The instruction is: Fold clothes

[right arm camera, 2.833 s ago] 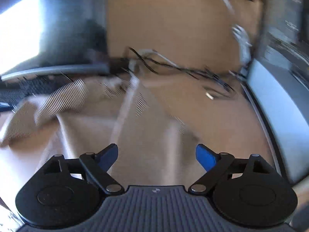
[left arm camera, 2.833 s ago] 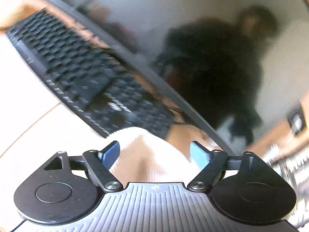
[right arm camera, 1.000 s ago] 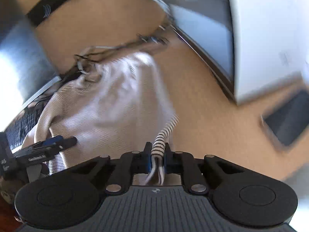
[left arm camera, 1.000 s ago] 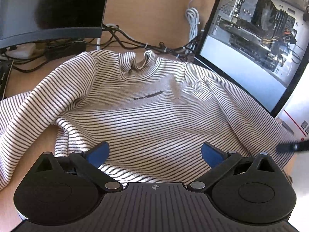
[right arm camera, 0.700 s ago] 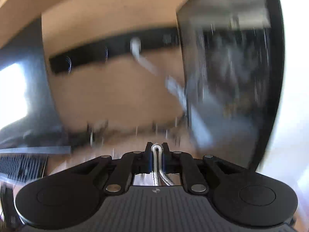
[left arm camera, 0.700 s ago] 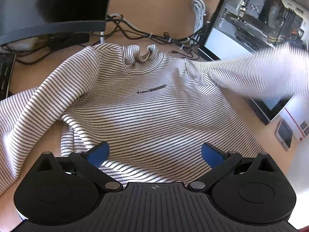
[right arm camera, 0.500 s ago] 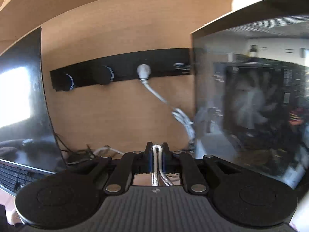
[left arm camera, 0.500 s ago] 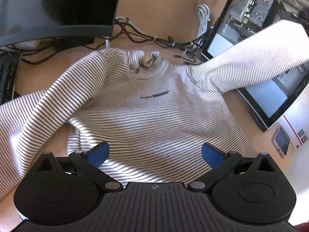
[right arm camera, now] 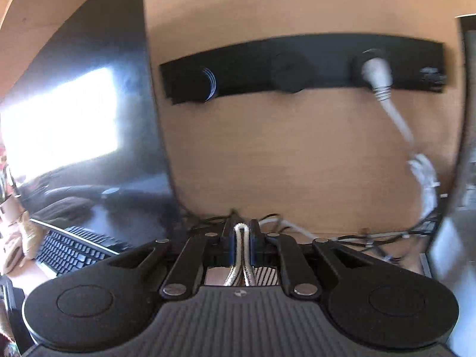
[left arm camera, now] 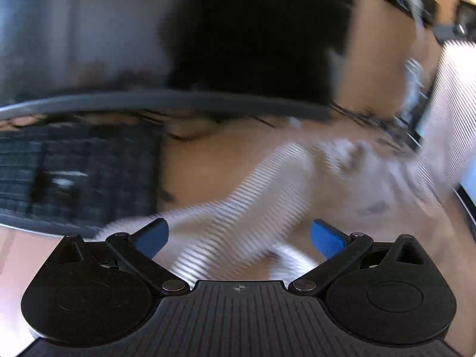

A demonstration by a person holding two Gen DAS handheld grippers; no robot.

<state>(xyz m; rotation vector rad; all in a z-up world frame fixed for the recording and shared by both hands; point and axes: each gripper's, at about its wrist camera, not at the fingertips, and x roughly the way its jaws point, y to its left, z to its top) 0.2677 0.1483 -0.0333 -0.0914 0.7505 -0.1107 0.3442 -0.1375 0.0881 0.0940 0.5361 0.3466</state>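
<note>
Jaws: left gripper (left arm camera: 239,235) spread wide and empty directly above the striped shirt's (left arm camera: 267,184) near sleeve, which runs diagonally across the desk (left arm camera: 202,172), while the right gripper (right arm camera: 241,242) pinches the other sleeve, held raised.

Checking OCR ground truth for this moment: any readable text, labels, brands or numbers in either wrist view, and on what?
No text can be read.
Black wall strip: pale marking at its right end, too blurred to read.
Keyboard: key legends too small; blurred in the left wrist view.
Striped shirt: dark chest smudge, motion-blurred, unreadable.
</note>
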